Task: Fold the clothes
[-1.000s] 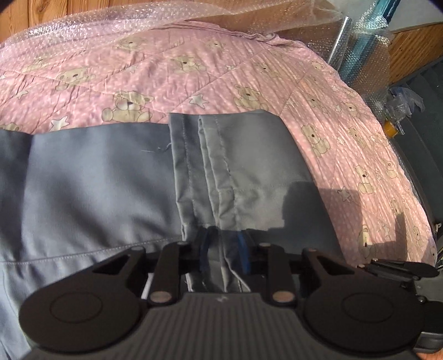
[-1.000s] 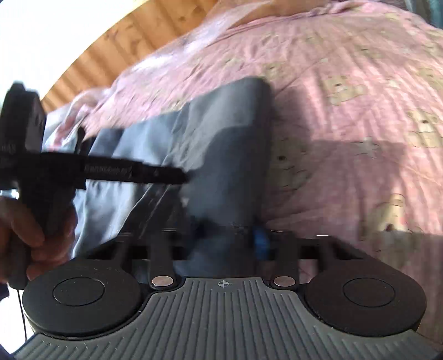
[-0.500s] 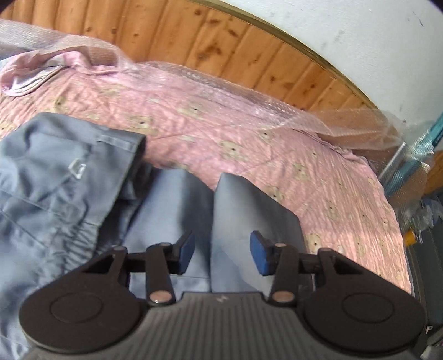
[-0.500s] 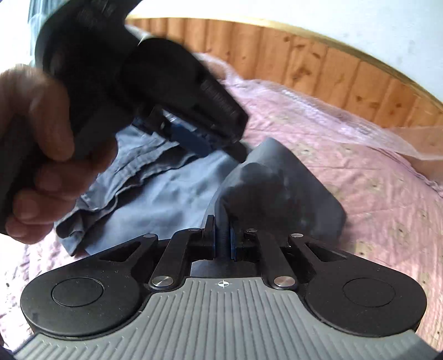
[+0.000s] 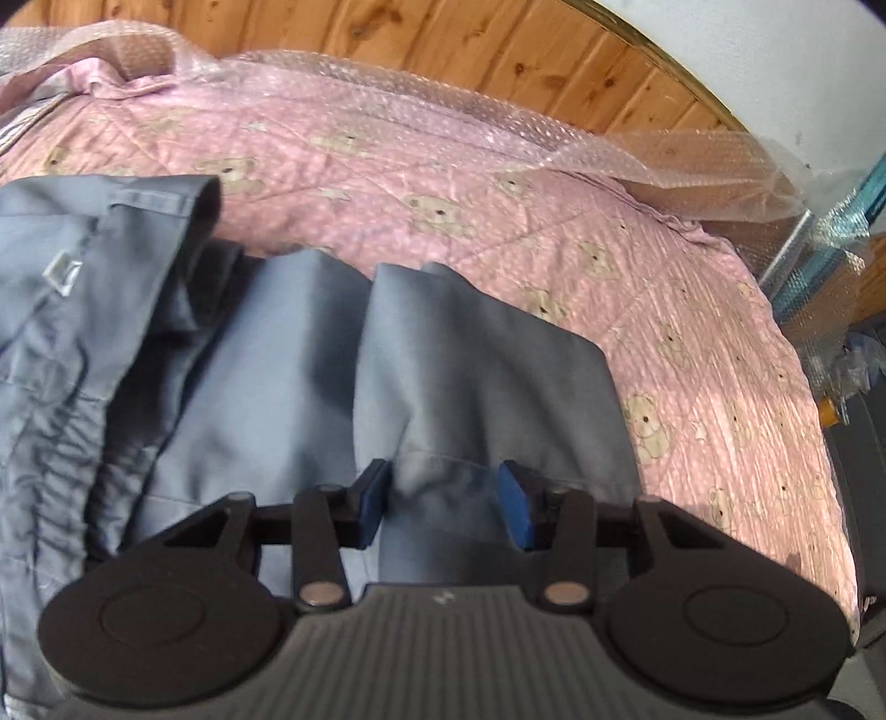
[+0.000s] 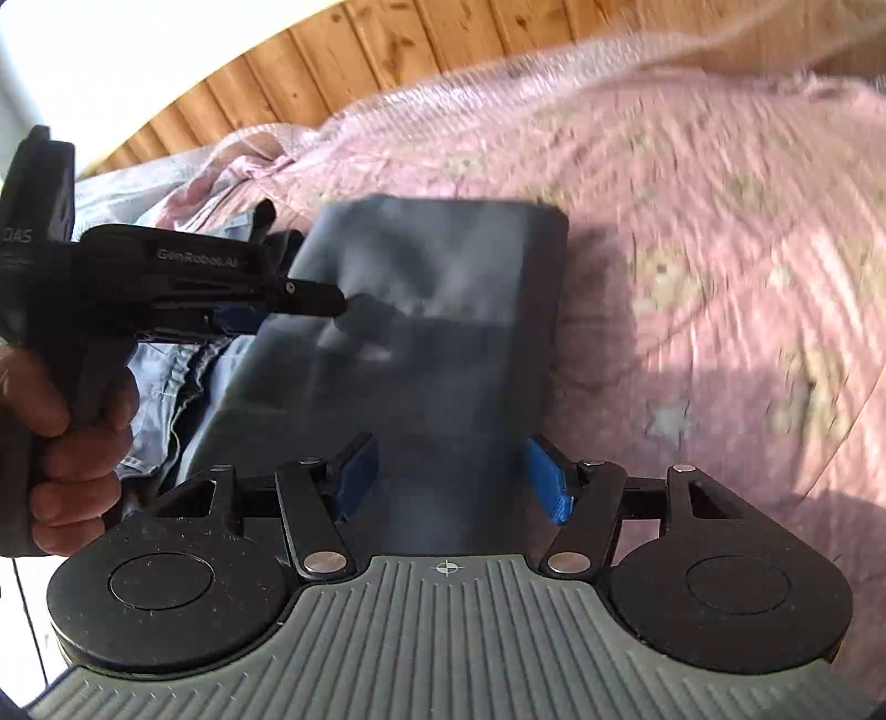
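Left wrist view shows the left gripper (image 5: 446, 501) with its blue pads wide apart over the grey pants (image 5: 310, 387). Right wrist view shows the right gripper (image 6: 451, 479) spread apart too, holding nothing. The folded pants lie on the pink teddy-bear blanket (image 5: 554, 221) by the wooden wall (image 5: 498, 50).

Sunlit pink bear-print quilt (image 5: 498, 232), wood-panelled wall (image 5: 498, 61), bubble wrap (image 5: 637, 149), perhaps white plaster above
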A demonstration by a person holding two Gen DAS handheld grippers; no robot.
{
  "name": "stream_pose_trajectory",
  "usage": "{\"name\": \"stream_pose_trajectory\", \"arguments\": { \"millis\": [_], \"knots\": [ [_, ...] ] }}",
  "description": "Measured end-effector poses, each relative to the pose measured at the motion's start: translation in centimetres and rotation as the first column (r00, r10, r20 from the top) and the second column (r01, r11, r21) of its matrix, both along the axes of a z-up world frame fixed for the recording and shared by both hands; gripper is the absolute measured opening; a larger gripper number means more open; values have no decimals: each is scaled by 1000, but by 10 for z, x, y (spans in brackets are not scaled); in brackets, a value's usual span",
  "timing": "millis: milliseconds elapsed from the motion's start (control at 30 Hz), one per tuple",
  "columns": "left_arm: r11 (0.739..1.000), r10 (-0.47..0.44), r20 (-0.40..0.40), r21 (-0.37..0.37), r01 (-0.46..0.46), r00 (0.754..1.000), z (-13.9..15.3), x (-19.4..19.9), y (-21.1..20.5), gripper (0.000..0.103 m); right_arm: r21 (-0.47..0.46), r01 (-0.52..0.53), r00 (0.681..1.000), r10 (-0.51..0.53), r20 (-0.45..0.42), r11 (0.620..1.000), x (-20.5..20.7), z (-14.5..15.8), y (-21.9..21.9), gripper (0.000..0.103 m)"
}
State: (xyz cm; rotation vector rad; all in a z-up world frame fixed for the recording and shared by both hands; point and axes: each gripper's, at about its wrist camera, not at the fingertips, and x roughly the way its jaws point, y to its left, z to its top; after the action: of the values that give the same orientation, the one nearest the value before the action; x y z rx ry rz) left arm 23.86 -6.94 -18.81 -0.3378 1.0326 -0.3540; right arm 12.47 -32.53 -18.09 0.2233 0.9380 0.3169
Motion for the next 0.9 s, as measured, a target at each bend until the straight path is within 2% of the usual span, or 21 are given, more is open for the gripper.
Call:
{"name": "stream_pose_trajectory", "arguments": {
  "millis": [33, 100, 167, 200, 233, 267, 300, 333, 367, 433, 467, 500, 567, 600, 633, 700, 733, 800, 833, 867, 900],
  "knots": [
    [997, -9, 3, -77, 9, 1000, -1, 0, 5, 19, 36, 12, 1000, -11, -15, 999, 0, -8, -6, 63],
    [973, -26, 12, -230, 28, 1000, -3, -1, 16, 18, 126, 43, 999, -40, -31, 991, -3, -17, -18, 68],
    [984, 35, -94, -172, -50, 995, -29, 4, 30, 18, 230, 77, 997, -68, -44, 970, -3, -22, -28, 72],
    [984, 49, -118, -164, -68, 992, -38, 4, 36, 17, 276, 91, 995, -77, -59, 957, -1, -26, -31, 72],
    [983, 56, -134, -166, -78, 989, -45, 4, 43, 18, 270, 76, 996, -62, -61, 960, -2, -28, -28, 72],
    [983, 61, -138, -161, -83, 988, -44, 4, 43, 19, 260, 58, 997, -44, -61, 964, -2, -30, -25, 72],
    [986, 65, -132, -145, -84, 989, -39, 3, 41, 22, 250, 41, 998, -26, -61, 967, -2, -32, -22, 67],
    [992, 67, -109, -101, -78, 992, -29, 0, 38, 27, 240, 23, 998, -9, -62, 971, -3, -33, -18, 65],
    [996, 68, -82, -50, -73, 994, -17, -4, 34, 31, 230, 5, 998, 9, -62, 973, -3, -35, -15, 50],
    [997, 66, -27, 52, -65, 997, 7, -12, 28, 47, 150, 0, 999, 5, -35, 989, -4, -26, -9, 22],
    [993, 63, 0, 103, -63, 998, 18, -15, 25, 56, 113, -6, 1000, 7, -8, 994, -5, -17, -6, 14],
    [979, 77, 53, 184, -86, 996, 37, -22, 21, 62, 77, -11, 1000, 10, 21, 997, -5, -9, -2, 13],
    [950, 86, 129, 289, -120, 988, 69, -35, 12, 72, -8, -51, 996, 51, 76, 999, -8, 7, 11, 13],
    [953, 65, 134, 286, -101, 989, 79, -36, 5, 79, -52, -70, 992, 75, 102, 996, -9, 15, 18, 13],
    [967, 29, 113, 250, -56, 993, 83, -34, -4, 81, -101, -94, 986, 106, 128, 991, -12, 21, 28, 12],
    [988, -44, 48, 149, 37, 998, 83, -25, -21, 82, -172, -131, 972, 161, 171, 976, -19, 31, 46, 12],
    [990, -79, 26, 121, 75, 997, 81, -21, -30, 82, -204, -148, 964, 187, 190, 968, -22, 34, 55, 12],
    [975, -158, -14, 159, 158, 987, 72, -10, -50, 83, -224, -176, 947, 227, 228, 959, -28, 42, 71, 12],
    [960, -183, -31, 210, 185, 983, 67, -7, -53, 77, -233, -190, 937, 246, 246, 954, -30, 46, 79, 12],
    [942, -202, -47, 264, 208, 978, 62, -5, -55, 66, -243, -203, 927, 266, 264, 949, -33, 49, 88, 12],
    [934, -217, -60, 279, 225, 974, 58, -3, -49, 30, -238, -214, 919, 278, 281, 947, -34, 51, 94, 12]
  ]
}}
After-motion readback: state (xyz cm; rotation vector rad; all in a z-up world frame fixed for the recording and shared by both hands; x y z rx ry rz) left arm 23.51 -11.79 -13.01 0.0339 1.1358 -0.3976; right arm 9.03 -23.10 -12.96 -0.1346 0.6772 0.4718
